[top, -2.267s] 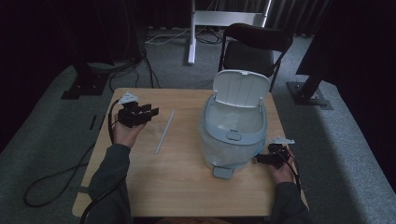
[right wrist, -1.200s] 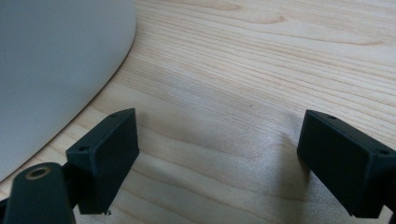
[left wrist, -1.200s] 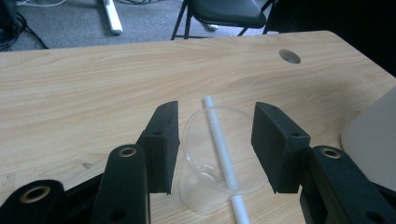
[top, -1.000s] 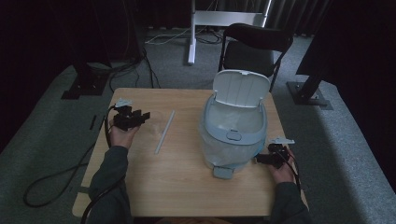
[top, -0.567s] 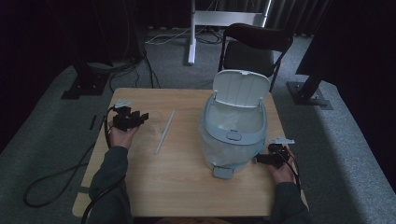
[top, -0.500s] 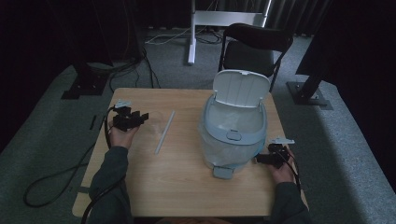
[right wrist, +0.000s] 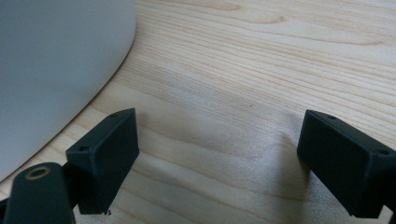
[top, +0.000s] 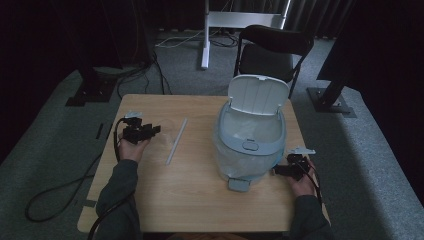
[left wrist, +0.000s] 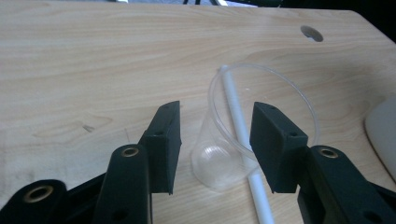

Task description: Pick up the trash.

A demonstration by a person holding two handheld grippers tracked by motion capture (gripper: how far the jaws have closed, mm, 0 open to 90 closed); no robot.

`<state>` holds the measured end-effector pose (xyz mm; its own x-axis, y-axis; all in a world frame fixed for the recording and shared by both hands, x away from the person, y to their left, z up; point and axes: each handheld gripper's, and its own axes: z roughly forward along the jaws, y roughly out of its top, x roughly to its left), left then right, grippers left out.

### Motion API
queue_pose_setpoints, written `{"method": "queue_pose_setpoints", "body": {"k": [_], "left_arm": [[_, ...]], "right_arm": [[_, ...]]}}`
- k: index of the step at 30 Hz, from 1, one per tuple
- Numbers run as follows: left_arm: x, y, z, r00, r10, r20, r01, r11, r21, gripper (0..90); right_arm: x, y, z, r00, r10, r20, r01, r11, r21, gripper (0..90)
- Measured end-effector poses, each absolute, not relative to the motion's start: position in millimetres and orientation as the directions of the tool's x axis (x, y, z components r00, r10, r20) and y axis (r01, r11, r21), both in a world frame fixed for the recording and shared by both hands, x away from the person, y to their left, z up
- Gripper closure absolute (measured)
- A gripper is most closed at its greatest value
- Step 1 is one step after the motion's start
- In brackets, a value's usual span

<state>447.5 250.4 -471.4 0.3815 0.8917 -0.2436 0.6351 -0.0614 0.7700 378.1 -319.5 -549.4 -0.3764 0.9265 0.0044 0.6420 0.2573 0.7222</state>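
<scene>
Looking down on a pale wooden table point(top: 200, 200), grain running long and smooth, with a round cable hole point(left wrist: 311, 33) cut near its far edge. Over on the person's left, the left gripper point(left wrist: 215, 140) is lined up on a clear plastic cup point(left wrist: 233, 154) lying on its side, thin-walled and see-through, its round rim facing away from the camera. The black block jaws stand either side of the cup's base with gaps showing, and they have just been closing in a little; the pads are not pressing on it. Right behind the cup lies a white straw point(left wrist: 243, 135), a slim straight tube, showing through the plastic and crossing under the rim, just beside the right-hand jaw. In the high view that straw point(top: 176, 141) lies between the left gripper point(top: 150, 131) and a pale blue-grey bin point(top: 250, 145), rounded and smooth, its hinged lid point(top: 258, 95) standing up and a clear liner inside. The right gripper point(right wrist: 219, 154) rests low over bare wood, jaws spread wide with nothing between them, the bin's curved wall point(right wrist: 56, 70) close alongside. A black folding chair point(top: 275, 50) stands beyond the table
</scene>
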Motion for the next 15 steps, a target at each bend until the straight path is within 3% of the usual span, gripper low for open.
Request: {"method": "queue_pose_setpoints", "body": {"k": [13, 15], "left_arm": [[439, 258, -478, 0.382, 0.878, -0.287, 0.660, -0.041, 0.750, 58.9], [437, 259, -480, 0.379, 0.881, -0.283, 0.666, -0.048, 0.744, 63.6]], "right_arm": [[378, -320, -549, -0.376, 0.926, 0.004, 0.642, 0.257, 0.722, 11.6], [378, -320, -549, -0.377, 0.926, 0.004, 0.642, 0.258, 0.722, 11.6]]}}
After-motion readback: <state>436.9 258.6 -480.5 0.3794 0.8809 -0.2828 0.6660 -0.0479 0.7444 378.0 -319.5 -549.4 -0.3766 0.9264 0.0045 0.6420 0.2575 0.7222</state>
